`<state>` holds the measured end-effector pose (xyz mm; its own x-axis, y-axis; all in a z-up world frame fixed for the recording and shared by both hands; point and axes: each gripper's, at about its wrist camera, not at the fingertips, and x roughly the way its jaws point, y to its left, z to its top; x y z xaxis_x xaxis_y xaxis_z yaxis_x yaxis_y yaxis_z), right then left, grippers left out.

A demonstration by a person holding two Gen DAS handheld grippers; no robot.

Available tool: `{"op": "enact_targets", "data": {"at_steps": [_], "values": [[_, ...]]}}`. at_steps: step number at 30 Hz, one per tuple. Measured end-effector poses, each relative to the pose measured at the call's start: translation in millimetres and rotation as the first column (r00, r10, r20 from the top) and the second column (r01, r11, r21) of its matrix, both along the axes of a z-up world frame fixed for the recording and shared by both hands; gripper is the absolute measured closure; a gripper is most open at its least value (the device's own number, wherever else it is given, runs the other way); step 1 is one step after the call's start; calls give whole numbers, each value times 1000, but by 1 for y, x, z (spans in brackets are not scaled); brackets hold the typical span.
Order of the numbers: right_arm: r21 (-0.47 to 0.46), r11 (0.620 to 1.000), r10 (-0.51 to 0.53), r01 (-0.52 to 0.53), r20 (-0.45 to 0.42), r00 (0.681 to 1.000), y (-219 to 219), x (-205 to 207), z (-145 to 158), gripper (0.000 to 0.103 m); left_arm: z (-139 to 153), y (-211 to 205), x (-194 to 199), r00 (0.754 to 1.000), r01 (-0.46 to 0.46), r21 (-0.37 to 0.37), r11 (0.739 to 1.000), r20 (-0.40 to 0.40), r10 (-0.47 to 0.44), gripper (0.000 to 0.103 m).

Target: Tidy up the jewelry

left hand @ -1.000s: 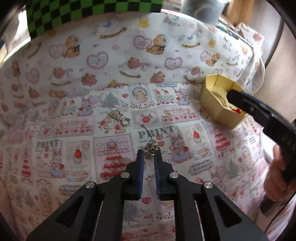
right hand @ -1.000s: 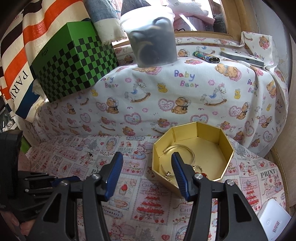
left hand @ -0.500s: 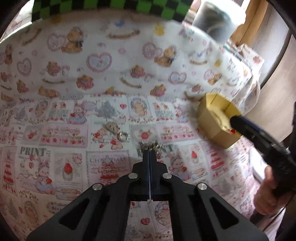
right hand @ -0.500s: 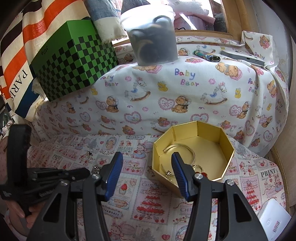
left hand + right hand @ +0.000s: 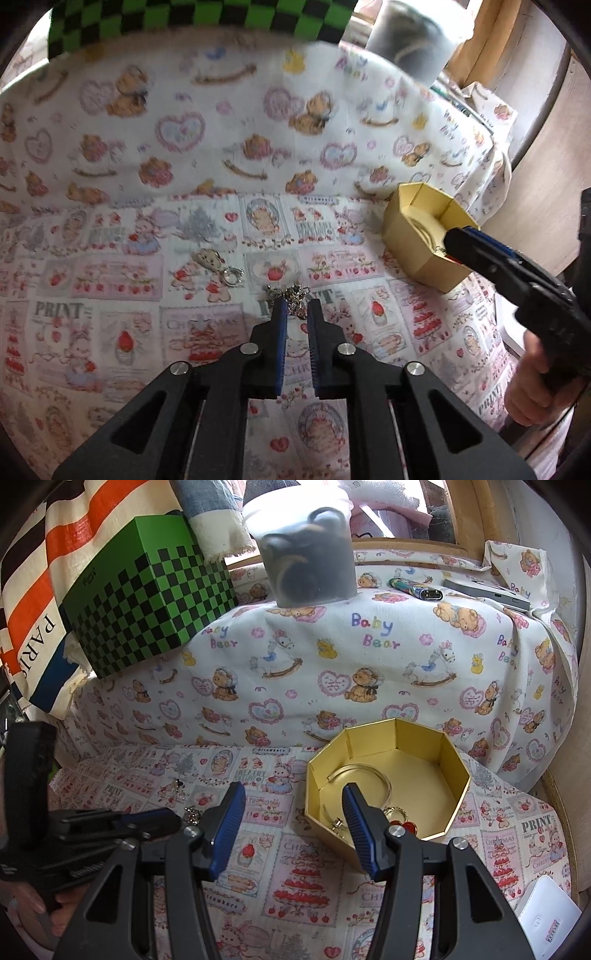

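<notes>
Printed cloth (image 5: 122, 295) lies soft under a silver chain (image 5: 290, 295). Our left gripper (image 5: 294, 314), narrowly open, holds nothing and may snag fabric; our right gripper (image 5: 293, 812) gapes empty beside the gold box (image 5: 454, 797).

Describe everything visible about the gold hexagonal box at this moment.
The gold box is an open, lidless, several-sided container that looks like glossy card, gold inside and out. It sits upright on the printed cloth at the foot of the draped teddy-bear blanket. Inside lie a thin gold bangle and a small red charm near the front wall. The right gripper, open, hovers before it without touching.
</notes>
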<state>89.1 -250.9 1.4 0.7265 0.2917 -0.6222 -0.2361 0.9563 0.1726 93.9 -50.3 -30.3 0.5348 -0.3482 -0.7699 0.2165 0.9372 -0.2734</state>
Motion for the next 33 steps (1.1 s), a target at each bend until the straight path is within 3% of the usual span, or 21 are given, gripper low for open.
{"op": "enact_targets", "data": {"at_steps": [7,9,12,16,24,26,28,30,33], "values": [[4,1000,-2,2,-2,1000,-1,0,0,51,-7,-6,4,1000,-9,38,999,17,9,93],[4,1000,-2,2,-3,1000,0,0,0,51,-9,-10,8,1000,-2,38,999,22,2,100],[5,1000,-4,4,-3,1000,-1,0,0,51,-7,-11,9,999,7,33,999,38,-8,101],[9,1000,-9,9,-2,1000,-2,0,0,51,9,-5,4,997,17,-47,999,72,-14,101],[6,1000,-9,10,-2,1000,-1,-2,0,51,44,2,-25,982,75,-134,988,180,-50,101],[7,1000,-7,7,-3,1000,-1,-1,0,51,46,-1,-27,978,56,-77,995,205,-39,101],[5,1000,-10,10,-5,1000,-1,-1,-1,51,35,-1,-19,987,-15,-40,999,162,21,101],[6,1000,-9,9,-9,1000,-1,0,-1,51,26,7,-11,995,-5,-122,993,98,17,101],[9,1000,-6,6,-4,1000,-1,-1,0,51,36,13,-18,991,9,-165,986,133,13,101]]}}
